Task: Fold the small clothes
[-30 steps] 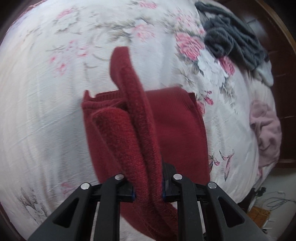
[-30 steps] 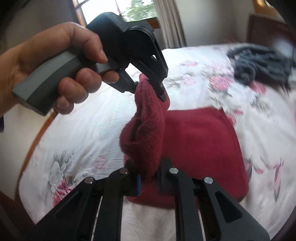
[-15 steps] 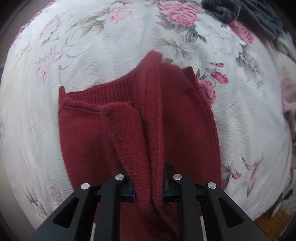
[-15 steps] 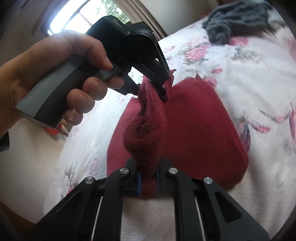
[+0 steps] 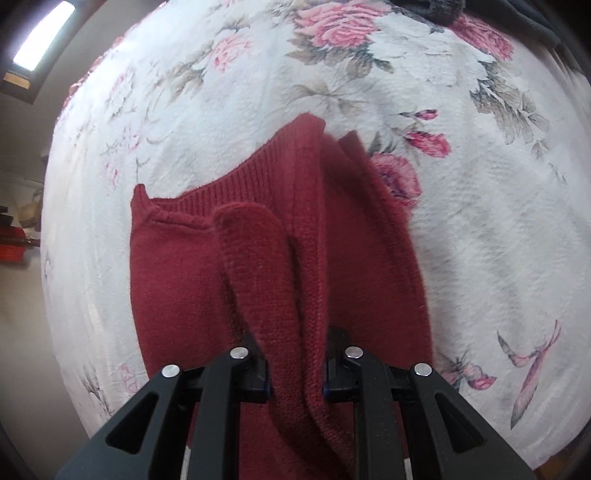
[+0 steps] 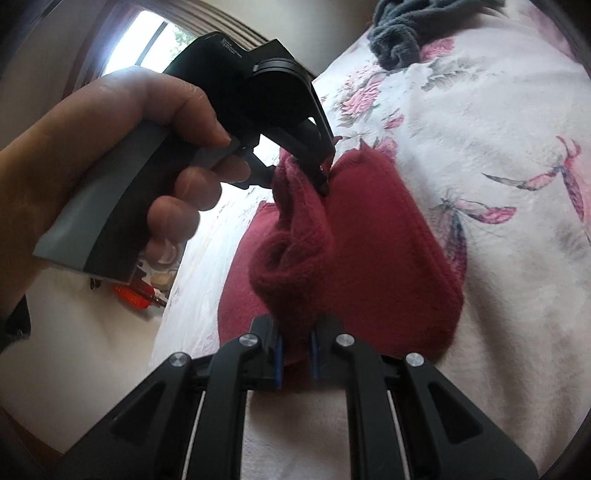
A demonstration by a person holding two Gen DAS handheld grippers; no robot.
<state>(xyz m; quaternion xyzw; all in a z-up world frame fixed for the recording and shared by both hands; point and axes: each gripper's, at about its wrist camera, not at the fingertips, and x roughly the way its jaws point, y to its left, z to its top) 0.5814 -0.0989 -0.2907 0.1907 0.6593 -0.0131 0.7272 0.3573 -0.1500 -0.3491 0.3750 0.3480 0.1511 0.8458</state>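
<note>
Left gripper [image 5: 297, 373]: fingers pinching a raised fold of red knit garment [image 5: 184, 280]. Right gripper [image 6: 295, 350]: fingers pinching the same fold's other end. Garment spread on floral bedspread [image 5: 480, 240], away from edges. Grey clothing [image 6: 399, 33] near far edge

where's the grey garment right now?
The grey garment lies bunched at the top of the right wrist view, on the floral bedspread beyond the red sweater. The left wrist view shows only a dark sliver at its top edge.
</note>
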